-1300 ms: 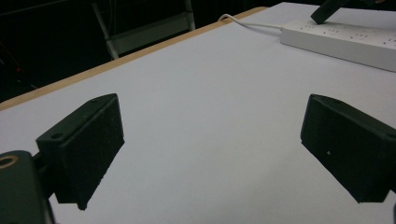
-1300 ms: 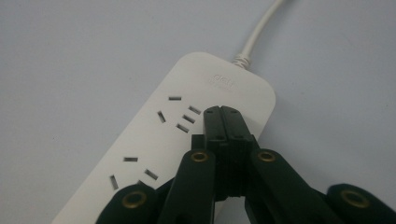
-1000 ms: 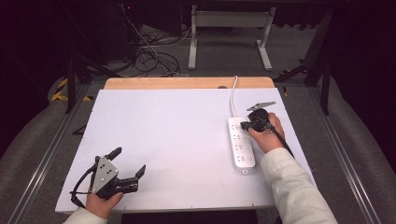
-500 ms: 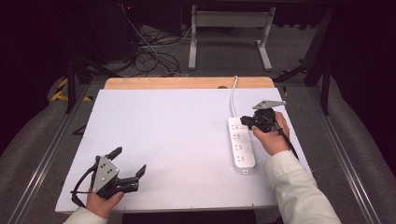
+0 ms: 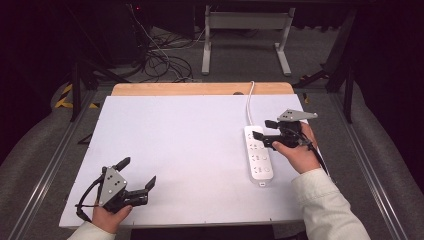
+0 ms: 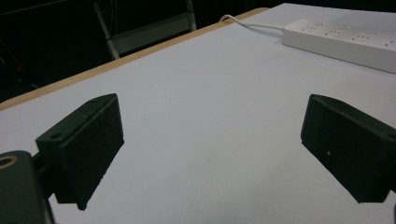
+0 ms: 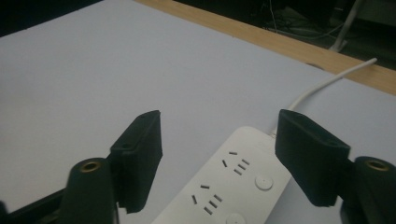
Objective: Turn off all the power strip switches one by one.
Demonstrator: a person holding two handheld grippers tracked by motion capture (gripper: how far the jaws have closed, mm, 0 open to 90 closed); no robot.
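The right gripper [image 5: 264, 129] has just opened its jaws wide, and nothing is between them. It hangs above the far end of the white power strip [image 5: 259, 156], which lies flat on the tabletop [image 5: 175, 150]. It looks like it let go. The left gripper [image 5: 136, 174] rests open, well apart.

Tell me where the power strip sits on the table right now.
In the high view the white power strip lies on the table's right half, lengthwise, its cord running to the far edge, under the open right gripper.
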